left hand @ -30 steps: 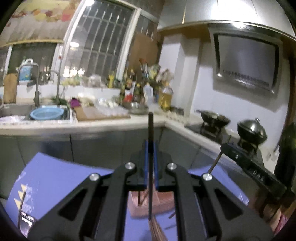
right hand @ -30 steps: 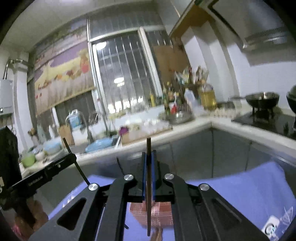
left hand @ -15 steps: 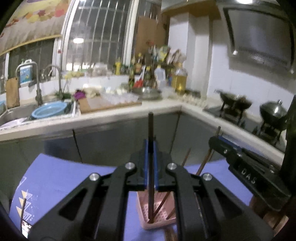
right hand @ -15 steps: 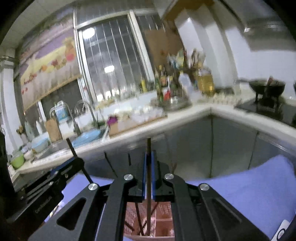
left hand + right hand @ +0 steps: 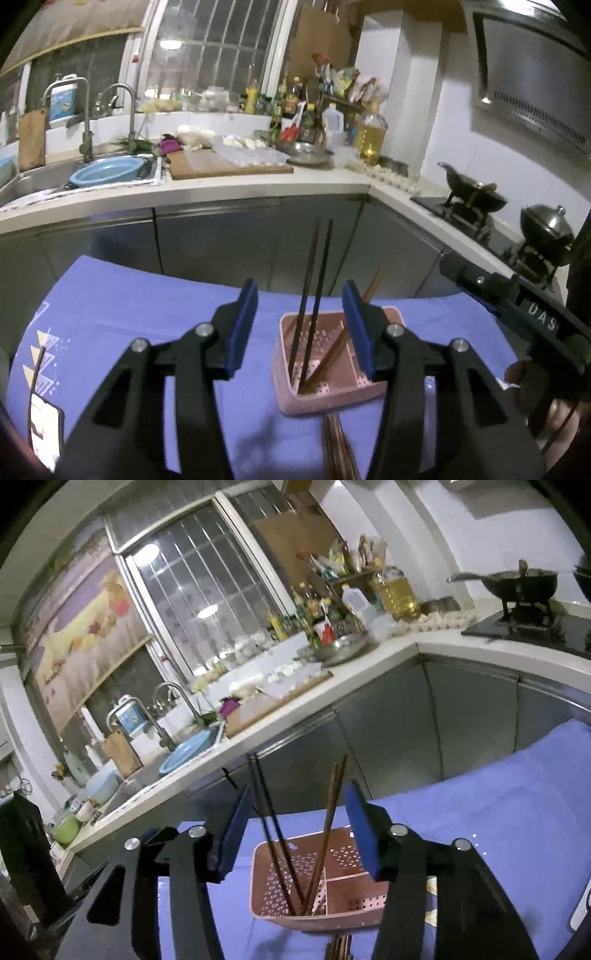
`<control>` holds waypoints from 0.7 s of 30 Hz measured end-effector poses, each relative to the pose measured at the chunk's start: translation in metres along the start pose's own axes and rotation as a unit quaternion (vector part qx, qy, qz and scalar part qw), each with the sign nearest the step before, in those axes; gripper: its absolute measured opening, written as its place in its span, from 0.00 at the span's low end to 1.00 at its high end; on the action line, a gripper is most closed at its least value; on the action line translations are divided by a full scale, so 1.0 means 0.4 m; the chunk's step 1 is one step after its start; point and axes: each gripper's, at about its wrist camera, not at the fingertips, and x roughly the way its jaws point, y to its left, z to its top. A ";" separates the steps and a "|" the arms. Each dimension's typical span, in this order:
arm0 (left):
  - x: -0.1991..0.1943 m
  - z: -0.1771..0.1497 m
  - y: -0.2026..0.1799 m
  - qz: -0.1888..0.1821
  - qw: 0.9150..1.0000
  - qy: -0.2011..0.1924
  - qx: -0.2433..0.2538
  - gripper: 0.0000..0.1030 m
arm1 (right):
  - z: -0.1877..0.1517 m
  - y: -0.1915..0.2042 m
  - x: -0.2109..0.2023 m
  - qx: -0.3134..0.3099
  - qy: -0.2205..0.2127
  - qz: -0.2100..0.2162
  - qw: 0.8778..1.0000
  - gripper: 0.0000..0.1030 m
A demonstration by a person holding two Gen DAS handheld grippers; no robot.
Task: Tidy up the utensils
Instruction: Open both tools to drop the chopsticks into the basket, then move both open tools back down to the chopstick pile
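A pink perforated basket [image 5: 314,404] [image 5: 266,912] stands on the blue cloth. Two black chopsticks [image 5: 318,273] [image 5: 263,805] and brown chopsticks [image 5: 373,286] [image 5: 332,801] lean upright inside it. My left gripper [image 5: 300,328] hangs just above the basket with its jaws opening; the black chopsticks rise between the blue pads [image 5: 242,328] without touching them. My right gripper [image 5: 300,832] is likewise over the basket, jaws opening, the sticks free between its pads [image 5: 364,830]. The left wrist view shows the right gripper's black body [image 5: 517,306] at the right edge.
A bundle of brown chopsticks [image 5: 338,446] [image 5: 338,947] lies on the cloth in front of the basket. One dark stick [image 5: 37,369] lies at the cloth's left end. Behind stand steel cabinets, a counter with sink [image 5: 107,171], bottles and a stove [image 5: 476,206].
Each gripper was shut on one dark chopstick and came down toward the basket. Both have now opened, and the sticks stand loose in the basket.
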 end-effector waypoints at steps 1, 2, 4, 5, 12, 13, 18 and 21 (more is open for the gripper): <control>-0.021 -0.014 0.002 -0.003 1.000 -0.003 0.000 0.45 | -0.014 -0.001 -0.020 -0.001 0.001 0.003 1.000 0.54; -0.045 -0.038 0.006 -0.007 1.000 -0.004 0.003 0.45 | -0.022 -0.004 -0.031 -0.001 0.004 0.004 1.000 0.54; -0.072 -0.084 0.008 -0.011 1.000 0.003 0.011 0.45 | -0.067 -0.015 -0.061 -0.001 0.021 0.010 1.000 0.55; -0.079 -0.107 0.009 -0.013 1.000 0.009 0.015 0.45 | -0.108 -0.024 -0.074 -0.004 0.040 0.013 0.999 0.55; -0.050 -0.357 0.008 -0.042 0.990 0.126 0.047 0.45 | -0.422 -0.082 -0.032 -0.054 0.205 -0.044 0.976 0.29; -0.039 -0.385 0.004 -0.046 0.987 0.144 0.049 0.45 | -0.461 -0.086 -0.028 -0.056 0.224 -0.047 0.972 0.25; -0.014 -0.491 -0.041 -0.056 0.978 0.182 0.084 0.44 | -0.562 -0.043 -0.059 -0.113 0.231 -0.065 0.964 0.22; 0.005 -0.529 -0.053 -0.052 0.974 0.199 0.095 0.42 | -0.595 -0.019 -0.073 -0.150 0.229 -0.094 0.957 0.22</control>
